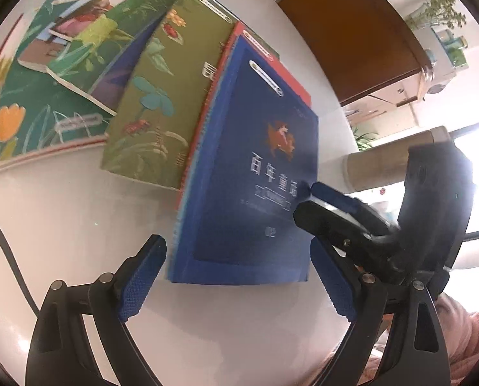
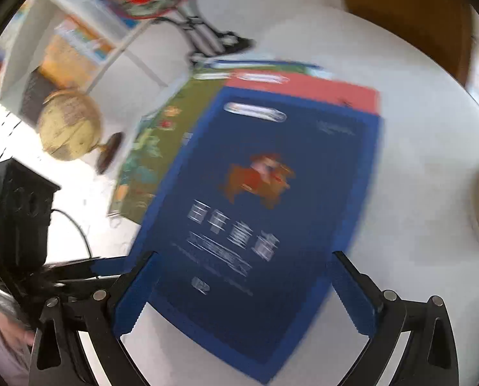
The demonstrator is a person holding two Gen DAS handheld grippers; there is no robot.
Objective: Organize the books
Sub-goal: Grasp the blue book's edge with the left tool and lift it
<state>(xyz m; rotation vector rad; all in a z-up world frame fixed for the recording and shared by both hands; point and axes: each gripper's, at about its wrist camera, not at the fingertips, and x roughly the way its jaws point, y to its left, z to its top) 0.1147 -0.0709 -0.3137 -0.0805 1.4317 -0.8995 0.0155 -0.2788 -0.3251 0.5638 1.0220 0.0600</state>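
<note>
Red book (image 1: 273, 50) mostly hidden, apparently.

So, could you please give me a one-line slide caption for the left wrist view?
Open left gripper straddles the near edge of a blue book topping fanned books on a white table.

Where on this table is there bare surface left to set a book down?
Bare white table lies left of the blue book, below the olive book, and to the blue book's right in the right wrist view. The fanned books behind crowd the far side.
</note>
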